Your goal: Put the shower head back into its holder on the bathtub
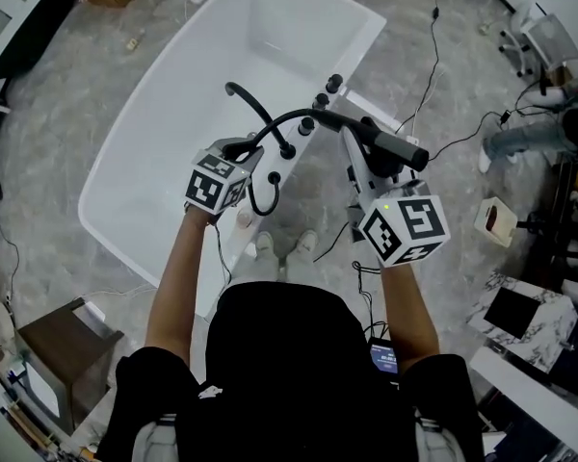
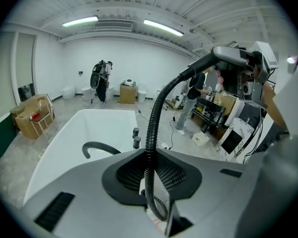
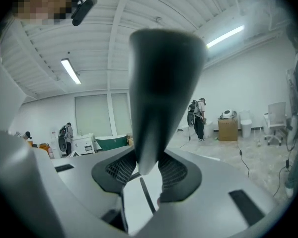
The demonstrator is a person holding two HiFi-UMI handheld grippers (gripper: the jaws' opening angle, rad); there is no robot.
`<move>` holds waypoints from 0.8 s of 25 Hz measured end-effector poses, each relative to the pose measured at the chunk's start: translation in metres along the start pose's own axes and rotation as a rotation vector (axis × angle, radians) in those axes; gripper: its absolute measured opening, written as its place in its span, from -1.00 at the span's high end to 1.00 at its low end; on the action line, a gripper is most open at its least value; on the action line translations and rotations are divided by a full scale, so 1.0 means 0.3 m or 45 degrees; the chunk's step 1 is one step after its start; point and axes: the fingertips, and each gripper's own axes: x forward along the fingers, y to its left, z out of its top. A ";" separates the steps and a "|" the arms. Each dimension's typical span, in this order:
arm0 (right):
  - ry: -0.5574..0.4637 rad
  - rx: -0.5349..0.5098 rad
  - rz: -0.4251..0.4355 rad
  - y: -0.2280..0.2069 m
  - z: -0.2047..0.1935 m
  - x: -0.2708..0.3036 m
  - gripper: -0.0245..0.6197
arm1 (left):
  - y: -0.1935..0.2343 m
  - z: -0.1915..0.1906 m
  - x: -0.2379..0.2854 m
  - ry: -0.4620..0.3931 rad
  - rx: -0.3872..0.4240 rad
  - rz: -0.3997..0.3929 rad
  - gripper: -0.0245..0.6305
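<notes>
The right tongs (image 1: 358,162) clamp the black shower head (image 1: 395,145), held aloft with its long axis running left-right above the bathtub (image 1: 173,114)'s near-right rim, so the holder, likely among the black fittings (image 1: 333,83) there, lies below it, while the left tongs (image 1: 253,154) pinch the hose (image 1: 279,121).

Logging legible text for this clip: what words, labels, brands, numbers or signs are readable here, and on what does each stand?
No readable text in any view.
Left marker cube and right marker cube: black-and-white square patterns only, no words.
Cardboard box: any print is too small to read.
Small screen at the person's waist: lit, but too blurred to read.
</notes>
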 end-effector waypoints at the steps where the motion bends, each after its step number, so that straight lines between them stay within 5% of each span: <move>1: -0.016 -0.005 0.001 0.004 0.021 -0.005 0.48 | -0.009 0.014 -0.010 -0.012 0.008 -0.001 0.70; 11: -0.163 -0.067 0.023 0.072 0.207 -0.073 0.48 | -0.076 0.171 -0.142 -0.153 0.055 0.013 0.70; 20: -0.252 -0.114 0.032 0.112 0.316 -0.140 0.48 | -0.148 0.225 -0.160 -0.172 0.126 0.003 0.70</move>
